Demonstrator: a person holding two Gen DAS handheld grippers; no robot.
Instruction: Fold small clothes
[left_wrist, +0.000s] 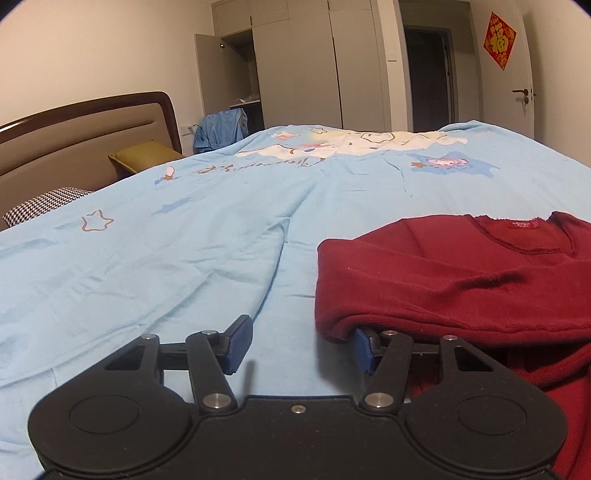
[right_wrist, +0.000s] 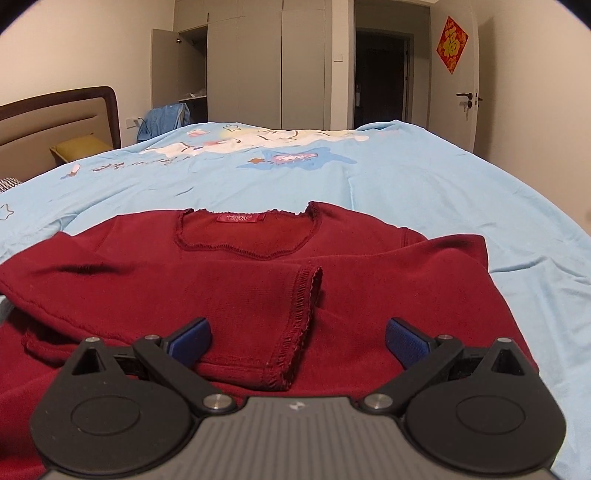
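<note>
A dark red top (right_wrist: 258, 280) is lying flat on a light blue blanket (right_wrist: 424, 177) with cartoon pictures. Both sleeves are lying folded across its front, and one sleeve end (right_wrist: 299, 325) with a stitched edge is sitting in the middle. A red label (right_wrist: 240, 218) is showing at the neck. The right gripper (right_wrist: 297, 341) is hanging just over the top, its blue pads (right_wrist: 404, 341) standing wide apart and holding nothing. A brown headboard (right_wrist: 55, 110), grey closets (right_wrist: 258, 62) and a red door sign (right_wrist: 451, 44) are showing behind.
</note>
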